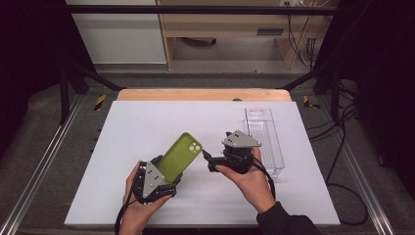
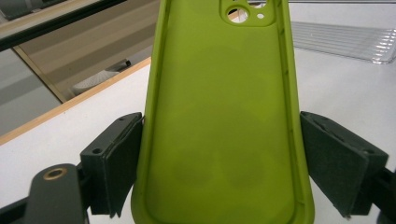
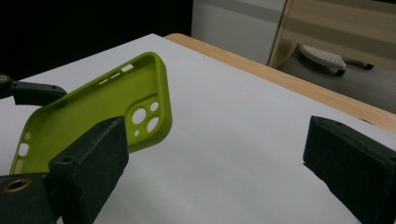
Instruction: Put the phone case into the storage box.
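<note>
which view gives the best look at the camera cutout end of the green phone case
The right gripper view: the green phone case is seen from its open side, with the camera cutouts and whole top corner clear. The left gripper view shows the case close up, with the cutout cropped at the top edge. The high view shows it small, from behind.

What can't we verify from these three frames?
- Green phone case: its bottom end is cut off by the lower edge of the left gripper view, and in the high view the left gripper covers it.
- Clear plastic tray: contents too small and transparent to tell in the high view.
- Right gripper: its jaws are too small in the high view.
</note>
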`<state>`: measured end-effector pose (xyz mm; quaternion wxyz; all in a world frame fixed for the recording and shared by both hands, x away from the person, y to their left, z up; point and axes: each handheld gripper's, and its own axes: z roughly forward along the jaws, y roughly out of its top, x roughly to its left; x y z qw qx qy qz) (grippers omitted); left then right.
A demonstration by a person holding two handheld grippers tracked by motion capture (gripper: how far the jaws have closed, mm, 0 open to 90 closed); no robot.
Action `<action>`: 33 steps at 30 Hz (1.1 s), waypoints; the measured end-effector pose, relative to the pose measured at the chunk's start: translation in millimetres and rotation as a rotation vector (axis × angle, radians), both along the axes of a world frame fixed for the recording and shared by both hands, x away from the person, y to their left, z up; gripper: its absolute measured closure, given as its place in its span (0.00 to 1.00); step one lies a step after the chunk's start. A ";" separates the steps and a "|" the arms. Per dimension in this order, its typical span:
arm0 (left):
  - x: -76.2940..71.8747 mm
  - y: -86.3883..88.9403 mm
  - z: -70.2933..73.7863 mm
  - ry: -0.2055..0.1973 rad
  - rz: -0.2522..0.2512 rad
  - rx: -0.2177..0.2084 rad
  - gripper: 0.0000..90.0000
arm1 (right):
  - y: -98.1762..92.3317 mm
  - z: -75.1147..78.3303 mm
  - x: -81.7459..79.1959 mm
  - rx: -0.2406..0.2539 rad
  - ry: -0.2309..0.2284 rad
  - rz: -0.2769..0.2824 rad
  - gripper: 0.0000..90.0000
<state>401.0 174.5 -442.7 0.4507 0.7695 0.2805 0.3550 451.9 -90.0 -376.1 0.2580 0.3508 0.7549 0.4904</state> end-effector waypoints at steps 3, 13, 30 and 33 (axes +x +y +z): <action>-1.2 -0.7 1.1 -0.010 0.003 0.000 0.18 | 5.2 1.3 1.3 0.013 -0.001 0.008 0.10; -3.1 -1.6 3.4 -0.029 0.006 0.001 0.18 | 19.5 -1.9 4.3 0.059 0.026 0.027 0.14; -8.4 -3.4 8.5 -0.078 0.016 0.008 0.18 | 34.7 -4.5 7.9 0.147 0.095 0.080 0.44; -9.4 -3.2 9.7 -0.087 0.017 0.004 0.18 | 34.7 -4.5 8.2 0.162 0.091 0.077 0.49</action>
